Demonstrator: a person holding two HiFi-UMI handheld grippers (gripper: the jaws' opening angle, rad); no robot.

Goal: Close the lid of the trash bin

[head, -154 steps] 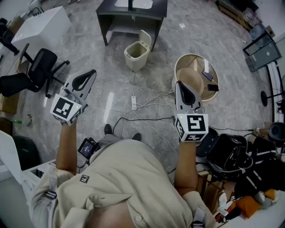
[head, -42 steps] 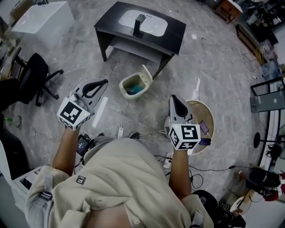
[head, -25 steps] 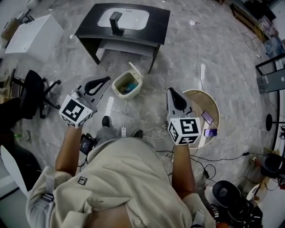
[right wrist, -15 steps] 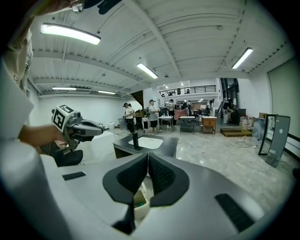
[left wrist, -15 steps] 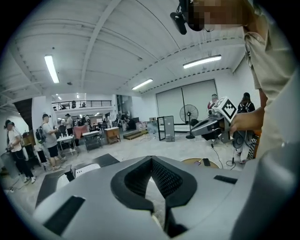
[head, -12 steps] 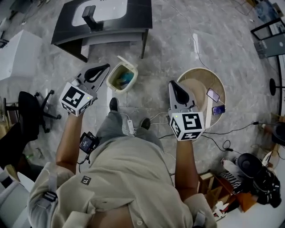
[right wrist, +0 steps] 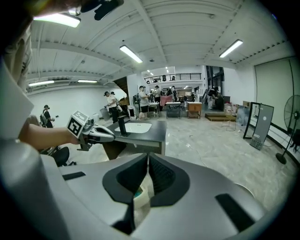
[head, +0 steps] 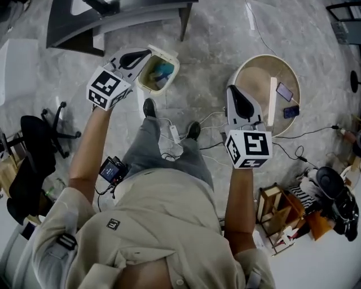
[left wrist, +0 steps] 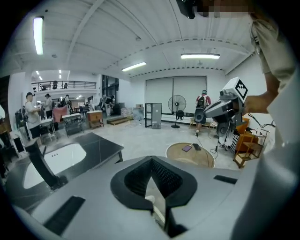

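A grey marble floor (head: 214, 39) fills the head view. At the top stands a dark desk (head: 135, 14), and at the right a round table (head: 254, 84) of light wood. The person (head: 163, 226) in a beige shirt stands in the middle, both arms stretched forward. A black chair (head: 34, 152) is at the left, well apart from the desk.

The bin (head: 148, 84) is cream-coloured and stands on the floor just in front of the desk, near the person's left shoe (head: 149, 107). Its lid (head: 167, 53) is open and stands up at the far rim. Something blue-green (head: 163, 70) lies inside.

The left gripper (head: 144, 55) is held just beside the bin, at its left rim; from above it overlaps the rim, and I cannot tell if it touches. In its own view the jaws meet at the tips, with only a thin wedge between them, and they hold nothing. A bit of the cream bin shows through this wedge.

The right gripper (head: 232, 90) is over the left edge of the table, well apart from the bin. Its jaws are also together at the tips and empty.

Two phones (head: 284, 91) lie on the table beside a white strip (head: 272, 101). Thin cables (head: 169, 132) lie on the floor between the shoes.
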